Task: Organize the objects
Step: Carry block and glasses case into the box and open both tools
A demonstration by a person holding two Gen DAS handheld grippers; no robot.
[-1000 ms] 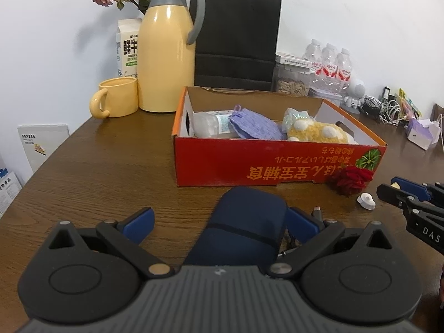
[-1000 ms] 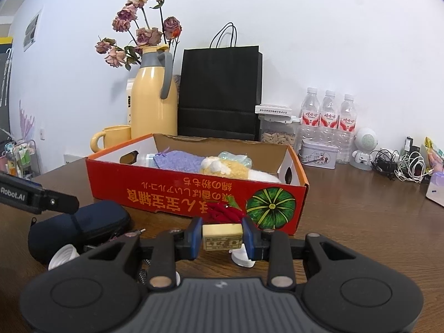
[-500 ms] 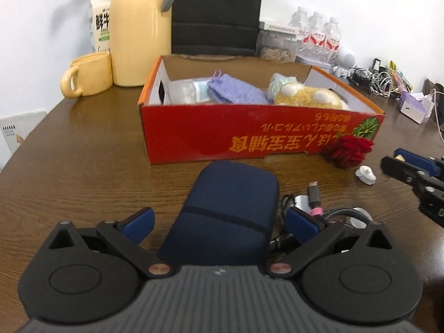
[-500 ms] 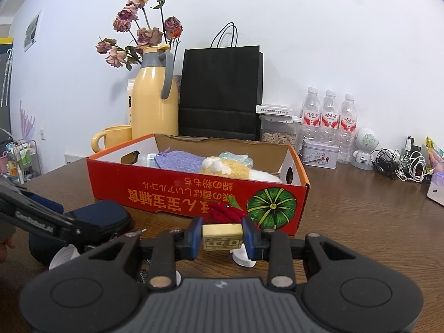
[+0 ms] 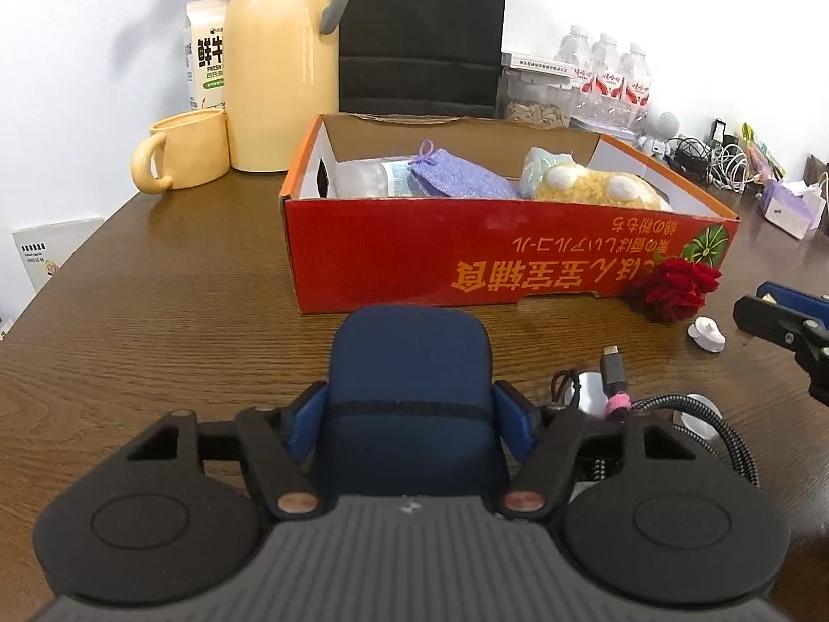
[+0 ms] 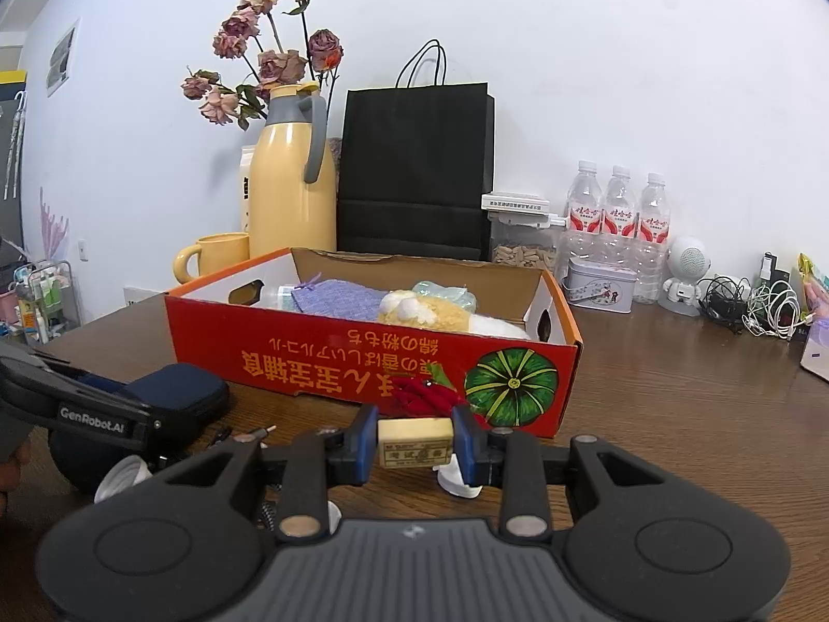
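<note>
A navy zip pouch (image 5: 409, 352) lies on the wooden table in front of the red cardboard box (image 5: 466, 274). My left gripper (image 5: 412, 414) straddles the pouch's near end, its jaws closing, and both blue pads (image 5: 305, 422) touch the pouch's sides. In the right wrist view the pouch (image 6: 176, 389) lies at the left, with the left gripper's arm across it. My right gripper (image 6: 414, 448) is shut on a small cream block (image 6: 413, 435) with a printed label, held just above the table near the box's right corner. The box holds a lilac knitted bag (image 5: 456, 179), a yellow plush toy (image 5: 596, 189) and a clear bottle.
A red fabric rose (image 5: 673, 285), a white cap (image 5: 705, 334) and a braided USB cable (image 5: 614, 373) lie right of the pouch. Behind the box stand a yellow jug (image 5: 280, 62), a yellow mug (image 5: 181, 155), a black paper bag (image 6: 414, 171) and water bottles (image 6: 616, 212).
The left gripper dipped towards the pouch and its jaws closed from wide open onto the pouch's sides. The right gripper and its cream block stayed still.
</note>
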